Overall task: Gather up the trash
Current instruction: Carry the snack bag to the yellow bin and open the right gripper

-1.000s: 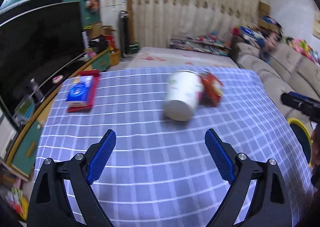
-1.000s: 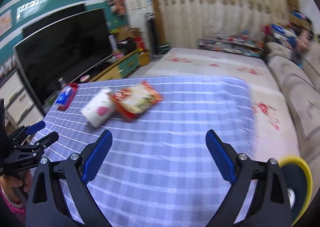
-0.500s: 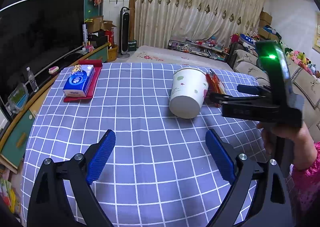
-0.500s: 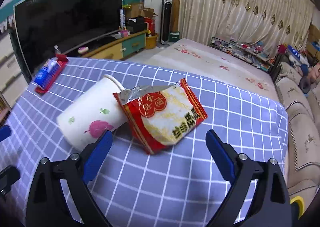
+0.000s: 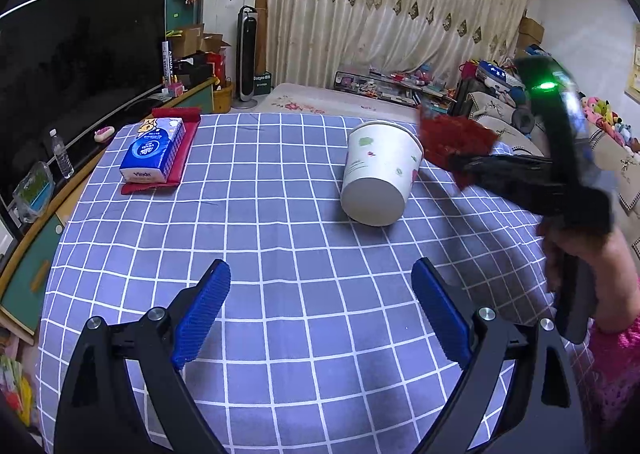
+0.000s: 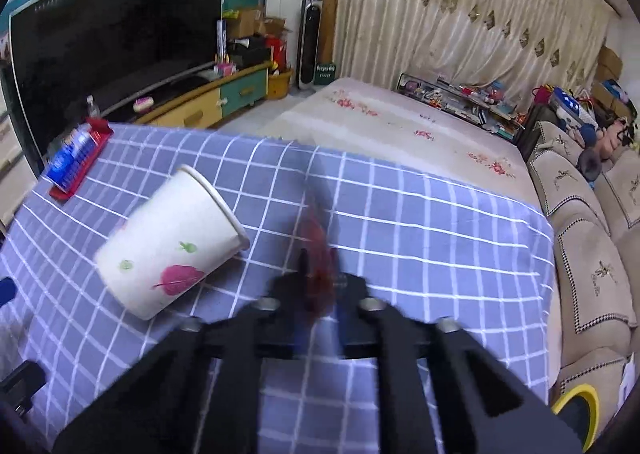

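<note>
A red snack wrapper (image 5: 452,134) is lifted edge-on off the checked tablecloth (image 5: 280,238), blurred. My right gripper (image 6: 320,286) has its jaws closing tight on the wrapper (image 6: 316,242), the pads pressing it; in the left wrist view the right gripper (image 5: 464,166) comes in from the right. A white paper cup (image 5: 378,174) with leaf prints lies on its side just left of the wrapper, also seen as the cup (image 6: 168,246) in the right wrist view. My left gripper (image 5: 320,286) hovers open over the near cloth, nothing between its blue pads.
A blue tissue pack (image 5: 154,148) on a red tray sits at the far left of the table. A person's hand (image 5: 580,254) holds the right gripper. A sofa (image 6: 592,254) lies right of the table, a yellow-rimmed bin (image 6: 576,406) beside it.
My right gripper swung in towards the wrapper, went from wide open to shut on it and raised it off the cloth. The left gripper stayed almost still and open.
</note>
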### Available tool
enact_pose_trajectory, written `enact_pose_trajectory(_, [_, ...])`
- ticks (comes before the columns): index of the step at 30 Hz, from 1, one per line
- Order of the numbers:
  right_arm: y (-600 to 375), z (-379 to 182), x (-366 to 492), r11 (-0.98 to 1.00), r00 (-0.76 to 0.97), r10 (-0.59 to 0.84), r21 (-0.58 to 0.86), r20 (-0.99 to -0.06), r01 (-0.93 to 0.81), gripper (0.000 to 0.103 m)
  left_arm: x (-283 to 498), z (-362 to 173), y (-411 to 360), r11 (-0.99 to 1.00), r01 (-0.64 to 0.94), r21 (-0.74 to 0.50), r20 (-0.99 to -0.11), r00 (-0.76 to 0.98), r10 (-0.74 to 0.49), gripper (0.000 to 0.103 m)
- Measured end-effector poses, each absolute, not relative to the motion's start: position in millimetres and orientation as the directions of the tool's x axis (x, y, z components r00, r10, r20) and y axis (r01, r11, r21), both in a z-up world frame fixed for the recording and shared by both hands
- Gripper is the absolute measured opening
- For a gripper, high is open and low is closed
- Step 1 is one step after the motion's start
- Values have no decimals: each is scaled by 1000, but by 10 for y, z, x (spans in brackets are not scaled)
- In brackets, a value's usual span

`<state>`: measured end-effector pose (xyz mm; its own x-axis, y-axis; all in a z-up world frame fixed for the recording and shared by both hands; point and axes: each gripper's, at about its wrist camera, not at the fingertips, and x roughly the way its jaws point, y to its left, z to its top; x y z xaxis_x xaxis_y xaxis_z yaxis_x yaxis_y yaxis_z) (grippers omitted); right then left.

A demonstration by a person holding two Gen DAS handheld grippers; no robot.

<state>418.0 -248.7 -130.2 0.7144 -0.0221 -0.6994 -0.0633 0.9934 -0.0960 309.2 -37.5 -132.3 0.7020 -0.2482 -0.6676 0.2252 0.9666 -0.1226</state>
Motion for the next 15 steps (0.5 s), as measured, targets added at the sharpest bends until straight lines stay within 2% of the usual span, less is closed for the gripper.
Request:
enact_pose_trajectory(9, [-3123,-845,3092,999,778,36,39,-627,-15,6,3048,-1312,-441,962,248,-112,-664,701,-258,91])
enact_pose_trajectory(15, [-4001,-847,2220,975,768,-105,87,-631,205,7,2969,-1254,-462,961,252,-116,-648,714,-265,91])
